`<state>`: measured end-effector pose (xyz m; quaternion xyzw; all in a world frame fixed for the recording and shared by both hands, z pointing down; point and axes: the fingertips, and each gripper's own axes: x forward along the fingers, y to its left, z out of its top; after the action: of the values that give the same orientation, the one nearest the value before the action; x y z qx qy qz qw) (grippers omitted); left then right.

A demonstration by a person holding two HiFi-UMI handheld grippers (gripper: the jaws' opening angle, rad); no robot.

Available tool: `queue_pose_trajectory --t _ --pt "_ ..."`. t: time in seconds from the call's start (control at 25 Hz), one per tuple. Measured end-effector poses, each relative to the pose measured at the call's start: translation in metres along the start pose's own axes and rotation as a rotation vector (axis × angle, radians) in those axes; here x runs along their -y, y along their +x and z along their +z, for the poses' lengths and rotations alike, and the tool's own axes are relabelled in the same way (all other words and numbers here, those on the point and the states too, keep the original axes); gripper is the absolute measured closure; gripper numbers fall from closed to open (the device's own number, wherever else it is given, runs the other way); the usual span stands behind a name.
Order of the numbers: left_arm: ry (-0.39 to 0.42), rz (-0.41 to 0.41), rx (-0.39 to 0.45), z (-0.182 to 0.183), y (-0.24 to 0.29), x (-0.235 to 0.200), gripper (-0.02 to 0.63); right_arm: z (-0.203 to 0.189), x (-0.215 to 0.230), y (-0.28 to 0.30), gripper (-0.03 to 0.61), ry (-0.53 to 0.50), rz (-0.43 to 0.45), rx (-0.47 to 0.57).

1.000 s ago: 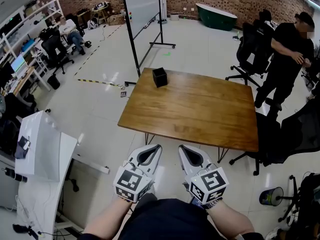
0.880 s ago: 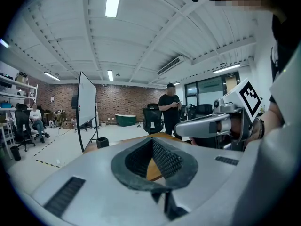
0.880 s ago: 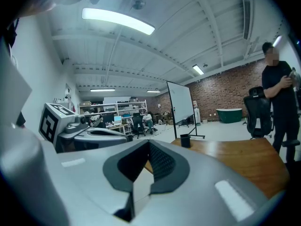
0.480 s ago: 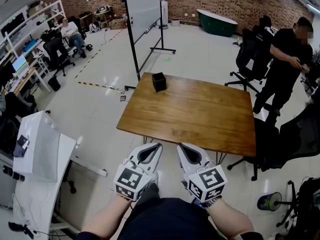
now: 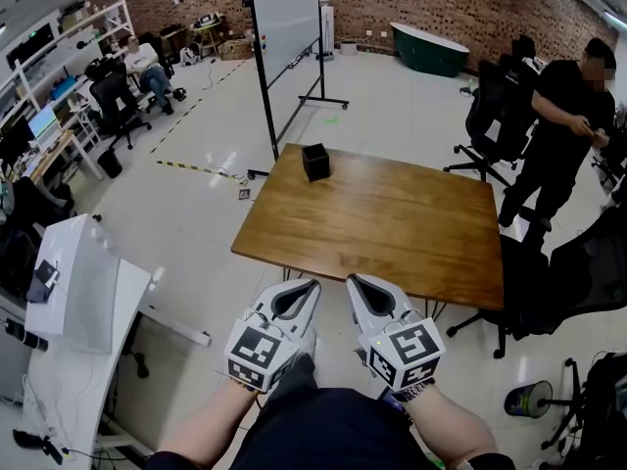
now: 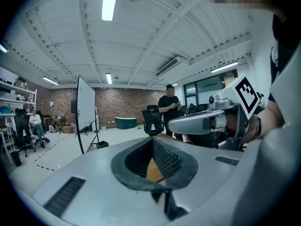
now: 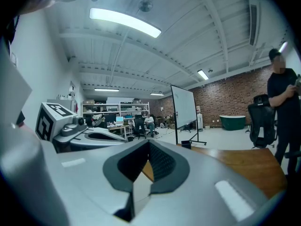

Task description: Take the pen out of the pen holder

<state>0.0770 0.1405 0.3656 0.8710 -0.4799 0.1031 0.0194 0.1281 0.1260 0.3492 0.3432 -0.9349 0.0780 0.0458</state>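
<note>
Holding both tools low and close to the body, at the bottom centre of the head view, the person stands well apart from the counter (image 5: 392, 218); this reads as a carrying pose before any reach. The left hand-held gripper (image 5: 312, 284) and the right hand-held gripper (image 5: 351, 280) sit side by side, each with its jaws pressed together at the tips and nothing between them. The pen holder (image 5: 314, 162), a small black box, stands upright on the counter's far left corner, above centre in the frame, probably placed there so that the person has to walk up and reach for it.

The head view alone gives the whole layout. The right gripper view looks low across the wood and shows the holder (image 7: 186, 145) as a dark speck at the counter's edge. No view shows the pen itself; the holder is too small to tell.
</note>
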Motion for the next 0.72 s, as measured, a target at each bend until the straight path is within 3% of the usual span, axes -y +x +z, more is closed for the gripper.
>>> queue_pose_trajectory --t 0.72 --pt "-0.010 0.008 0.024 0.002 0.032 -0.033 0.609 0.003 0.020 0.046 0.577 -0.023 0.011 -0.014"
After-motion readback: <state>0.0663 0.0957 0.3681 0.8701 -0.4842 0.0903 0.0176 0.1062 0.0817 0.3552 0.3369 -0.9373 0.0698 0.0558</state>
